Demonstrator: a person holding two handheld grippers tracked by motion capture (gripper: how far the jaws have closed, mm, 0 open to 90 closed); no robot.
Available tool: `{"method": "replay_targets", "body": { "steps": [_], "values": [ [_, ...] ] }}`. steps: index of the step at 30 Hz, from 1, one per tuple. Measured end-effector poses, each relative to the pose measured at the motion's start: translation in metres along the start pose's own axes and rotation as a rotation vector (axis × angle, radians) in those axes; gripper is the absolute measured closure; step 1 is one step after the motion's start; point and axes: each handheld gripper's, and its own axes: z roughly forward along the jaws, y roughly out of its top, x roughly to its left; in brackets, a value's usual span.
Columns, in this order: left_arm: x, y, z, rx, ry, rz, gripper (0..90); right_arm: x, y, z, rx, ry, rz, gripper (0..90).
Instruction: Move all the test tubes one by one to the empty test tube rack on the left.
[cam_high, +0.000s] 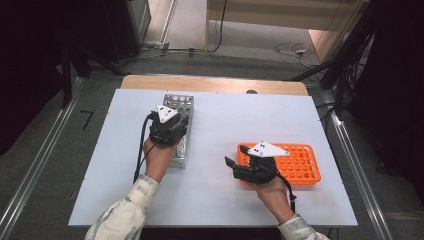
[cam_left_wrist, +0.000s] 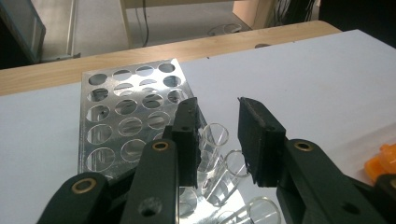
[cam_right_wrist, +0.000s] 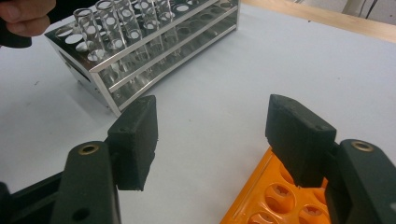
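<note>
A metal tube rack (cam_high: 179, 102) (cam_left_wrist: 126, 121) (cam_right_wrist: 154, 51) stands at the table's back left, with several clear glass tubes (cam_left_wrist: 215, 135) (cam_right_wrist: 107, 23) upright in its near rows. My left gripper (cam_high: 175, 131) (cam_left_wrist: 218, 105) hovers over those tubes. Its jaws stand a little apart around one tube's mouth, with a gap on each side, so the gripper is open. To the right lies an orange plastic rack (cam_high: 300, 162) (cam_right_wrist: 275, 200) with its holes vacant. My right gripper (cam_high: 236, 155) (cam_right_wrist: 212, 112) is at that rack's left end, wide open over bare table, nothing between its pads.
The white tabletop (cam_high: 225, 125) has a wooden strip (cam_high: 215, 84) along its far edge. Metal rails run along the floor on both sides, and cables lie on the floor beyond the table. The hand (cam_right_wrist: 25, 14) on the left gripper is seen above the metal rack.
</note>
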Motion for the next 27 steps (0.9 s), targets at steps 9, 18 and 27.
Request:
{"method": "replay_targets", "body": {
  "steps": [9,18,27],
  "values": [
    [-0.002,0.001,-0.017,-0.029,-0.021,-0.016,45.4,-0.004,-0.001,-0.001,0.0,-0.005,0.008,32.9],
    [0.001,-0.009,-0.038,-0.046,-0.023,-0.054,27.6,-0.014,-0.003,-0.006,-0.005,-0.022,0.022,32.6],
    [0.01,-0.023,-0.061,-0.068,-0.009,-0.077,22.7,-0.02,-0.006,-0.011,-0.007,-0.032,0.036,31.8]
  ]
}}
